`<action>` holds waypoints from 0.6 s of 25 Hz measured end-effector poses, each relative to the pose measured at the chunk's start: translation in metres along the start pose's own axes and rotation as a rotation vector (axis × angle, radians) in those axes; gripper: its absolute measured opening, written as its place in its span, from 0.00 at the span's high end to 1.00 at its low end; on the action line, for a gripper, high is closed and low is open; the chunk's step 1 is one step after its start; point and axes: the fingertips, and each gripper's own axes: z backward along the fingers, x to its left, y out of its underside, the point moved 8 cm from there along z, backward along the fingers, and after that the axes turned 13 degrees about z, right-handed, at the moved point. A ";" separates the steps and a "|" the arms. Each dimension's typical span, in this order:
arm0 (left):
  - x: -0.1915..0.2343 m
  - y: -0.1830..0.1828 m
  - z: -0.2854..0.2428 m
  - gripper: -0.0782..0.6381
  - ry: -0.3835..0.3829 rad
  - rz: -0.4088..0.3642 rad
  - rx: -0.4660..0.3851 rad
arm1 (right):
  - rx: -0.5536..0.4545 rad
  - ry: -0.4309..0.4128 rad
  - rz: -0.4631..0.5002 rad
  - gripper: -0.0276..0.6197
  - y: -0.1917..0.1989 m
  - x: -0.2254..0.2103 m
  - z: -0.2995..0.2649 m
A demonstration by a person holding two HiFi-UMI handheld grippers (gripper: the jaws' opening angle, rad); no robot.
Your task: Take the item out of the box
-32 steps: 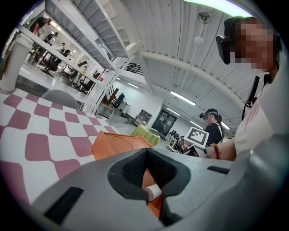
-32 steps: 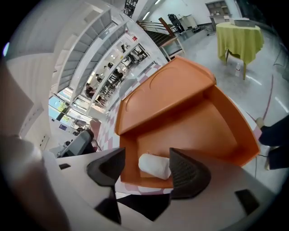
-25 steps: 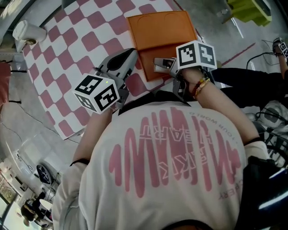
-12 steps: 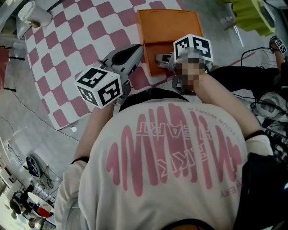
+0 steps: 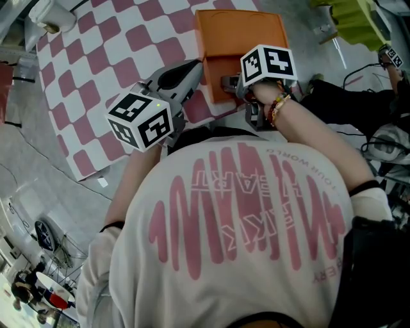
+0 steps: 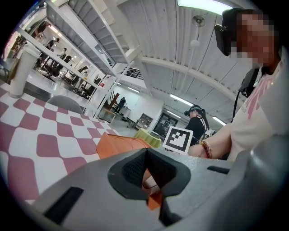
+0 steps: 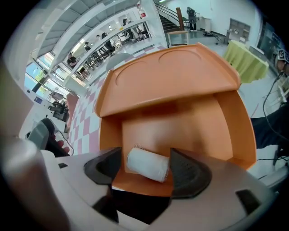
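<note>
A large open workshop hall: staircase (image 6: pixel 90 31) and upper gallery (image 6: pixel 58 67), ceiling strip lights (image 6: pixel 203 3), another headset-wearing person (image 6: pixel 197 122) beyond the left gripper (image 6: pixel 151 179).

Long white ceiling strip lights (image 6: pixel 198 3) are lighting my scene brightly; the orange plastic box lid (image 7: pixel 171 76) is shading its interior, and edges are bending, darkening.

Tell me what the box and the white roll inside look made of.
The box looks like moulded plastic or stiff card: smooth matte orange, embossed lid curves. The roll seems cloth or gauze: soft white, woven texture, frayed end.
</note>
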 end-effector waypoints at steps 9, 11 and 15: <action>-0.001 0.004 0.001 0.88 -0.007 -0.009 -0.002 | 0.015 0.024 0.025 0.53 0.004 -0.002 -0.003; 0.000 0.004 0.000 0.88 -0.008 -0.009 0.000 | 0.028 0.025 0.051 0.53 0.003 0.000 -0.004; 0.001 0.001 0.000 0.88 -0.007 -0.012 0.001 | 0.045 0.022 0.085 0.53 0.001 0.004 -0.005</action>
